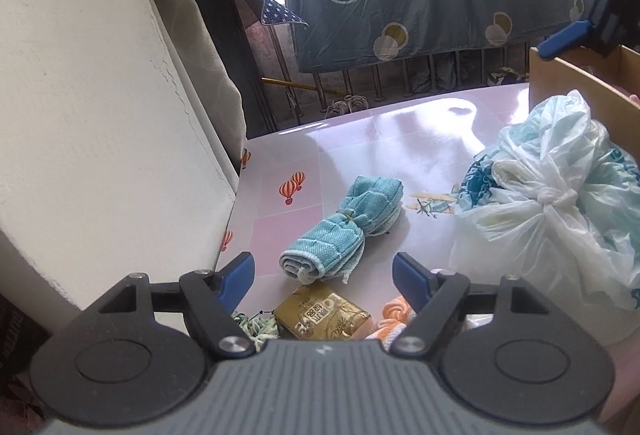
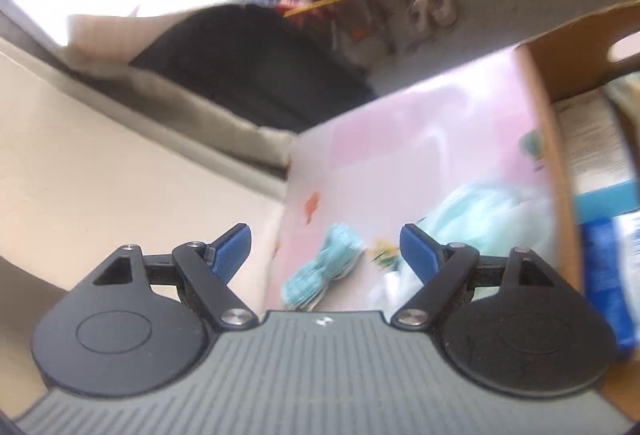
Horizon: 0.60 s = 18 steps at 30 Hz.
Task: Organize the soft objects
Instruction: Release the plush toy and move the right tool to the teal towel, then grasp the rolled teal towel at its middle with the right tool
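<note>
Two grippers, left (image 1: pixel 324 275) and right (image 2: pixel 326 249), hover with jaws apart over one rolled teal towel (image 1: pixel 340 231), one knotted plastic bag (image 1: pixel 556 203) and one gold packet (image 1: pixel 326 315).

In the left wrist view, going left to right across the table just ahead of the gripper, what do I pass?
Green knitted item → gold packet → orange knitted item. A little farther out: teal rolled towel → tied plastic bag.

Black claw (image 1: pixel 324 275) linkages, blue pads, silver screws
</note>
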{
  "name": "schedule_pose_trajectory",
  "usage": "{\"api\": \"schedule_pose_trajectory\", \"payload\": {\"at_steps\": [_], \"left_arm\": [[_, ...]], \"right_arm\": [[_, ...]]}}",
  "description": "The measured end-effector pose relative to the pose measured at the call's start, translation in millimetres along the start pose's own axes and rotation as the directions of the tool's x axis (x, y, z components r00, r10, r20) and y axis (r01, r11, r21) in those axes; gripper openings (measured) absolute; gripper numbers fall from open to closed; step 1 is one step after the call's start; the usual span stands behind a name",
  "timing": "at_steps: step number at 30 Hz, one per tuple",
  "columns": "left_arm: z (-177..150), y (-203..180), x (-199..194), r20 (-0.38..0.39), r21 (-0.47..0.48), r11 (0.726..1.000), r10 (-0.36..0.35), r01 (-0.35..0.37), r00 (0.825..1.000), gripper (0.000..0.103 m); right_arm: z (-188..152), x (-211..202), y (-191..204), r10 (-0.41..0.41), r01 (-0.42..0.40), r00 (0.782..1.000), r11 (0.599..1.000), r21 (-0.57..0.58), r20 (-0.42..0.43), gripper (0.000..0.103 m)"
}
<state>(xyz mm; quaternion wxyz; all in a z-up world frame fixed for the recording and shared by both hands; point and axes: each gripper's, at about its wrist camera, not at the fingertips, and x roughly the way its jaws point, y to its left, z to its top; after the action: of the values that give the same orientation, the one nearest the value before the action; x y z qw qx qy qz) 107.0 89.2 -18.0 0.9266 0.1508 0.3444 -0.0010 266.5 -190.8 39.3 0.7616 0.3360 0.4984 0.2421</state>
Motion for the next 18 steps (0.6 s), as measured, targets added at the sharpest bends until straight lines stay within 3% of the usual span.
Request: {"api": "schedule_pose_trajectory", "payload": {"at_steps": [4, 10, 15, 18], "left_arm": [[-2, -6, 30, -0.030, 0.056, 0.998, -0.001, 0.002, 1.000, 0.074], [-3, -11, 73, -0.105, 0.105, 0.994, 0.003, 0.008, 0.994, 0.071], [-5, -8, 95, -0.167, 0.105, 0.994, 0.014, 0.004, 0.986, 0.052], [-7, -4, 100, -0.191, 0.076, 0.997, 0.005, 0.010, 0.982, 0.030]], "right_arm": [[1, 104, 21, -0.057, 0.067, 0.980, 0.997, 0.044, -0.192, 0.080], [3, 189, 6, -0.159, 0.211, 0.939, 0.967, 0.146, -0.304, 0.080], [-5, 220, -12, -0.196, 0.263, 0.924, 0.949, 0.175, -0.327, 0.080], [-9, 232, -17, -0.192, 0.259, 0.927, 0.949, 0.179, -0.322, 0.070]]}}
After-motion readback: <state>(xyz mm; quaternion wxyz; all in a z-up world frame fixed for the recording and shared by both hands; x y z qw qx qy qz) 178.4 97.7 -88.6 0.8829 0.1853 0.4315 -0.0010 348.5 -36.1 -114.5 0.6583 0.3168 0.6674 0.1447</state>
